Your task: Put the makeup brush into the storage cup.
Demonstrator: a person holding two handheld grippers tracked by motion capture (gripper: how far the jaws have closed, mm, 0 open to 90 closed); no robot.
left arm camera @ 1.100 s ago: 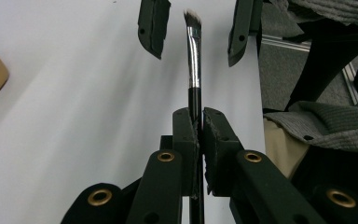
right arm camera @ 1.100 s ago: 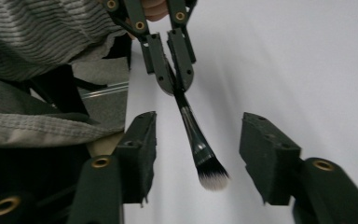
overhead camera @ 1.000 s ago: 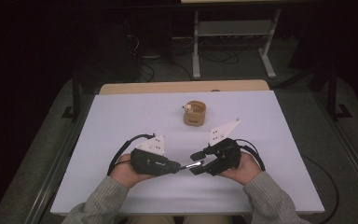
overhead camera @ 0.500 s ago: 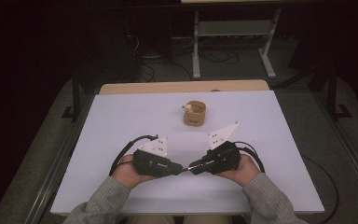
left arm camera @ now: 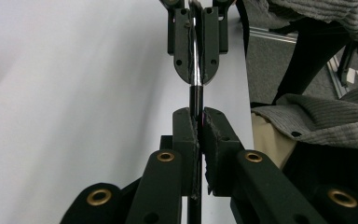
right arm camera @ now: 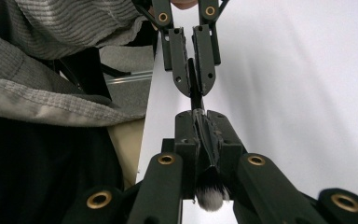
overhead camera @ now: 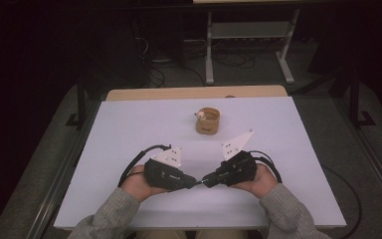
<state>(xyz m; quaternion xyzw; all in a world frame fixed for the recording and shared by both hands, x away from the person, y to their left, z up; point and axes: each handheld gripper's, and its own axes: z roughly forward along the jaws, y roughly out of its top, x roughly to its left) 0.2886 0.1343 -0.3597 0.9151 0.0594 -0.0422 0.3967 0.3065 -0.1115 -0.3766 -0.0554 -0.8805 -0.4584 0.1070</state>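
Both tongs are held low over the near part of the white desk (overhead camera: 129, 134), tips pointed at each other. A slim dark brush (right arm camera: 196, 100) is spanned between them.

Left tongs (overhead camera: 191, 182): jaws pressed together on the brush handle; in the left gripper view (left arm camera: 196, 130) the dark shaft is seen pinched at the tips and running on into the opposite jaws.

Right tongs (overhead camera: 206, 180): jaws likewise clamped on the brush; in the right gripper view (right arm camera: 204, 122) the ferrule end is gripped, and the white-tipped bristle tuft (right arm camera: 210, 192) is seen sticking out behind the jaw tips, toward the camera.

Change noted against the frames of a second ago: both hands have been drawn slightly nearer the person and a little lower on the desk, with the tip-to-tip arrangement kept. The gap between the two sets of jaws looks unchanged or slightly smaller; it is hard to tell. No release has been made by either side.

The small round wooden holder (overhead camera: 208, 121) stands farther back on the desk, well apart from the tongs, with a small pale object at its rim; what that is cannot be made out.

Judgement: a handover of the brush is in progress, with the double grip not yet resolved. Which side is to let go cannot be told. Until one grip is opened, the brush is fixed mid-air between both tools, just above the desk.
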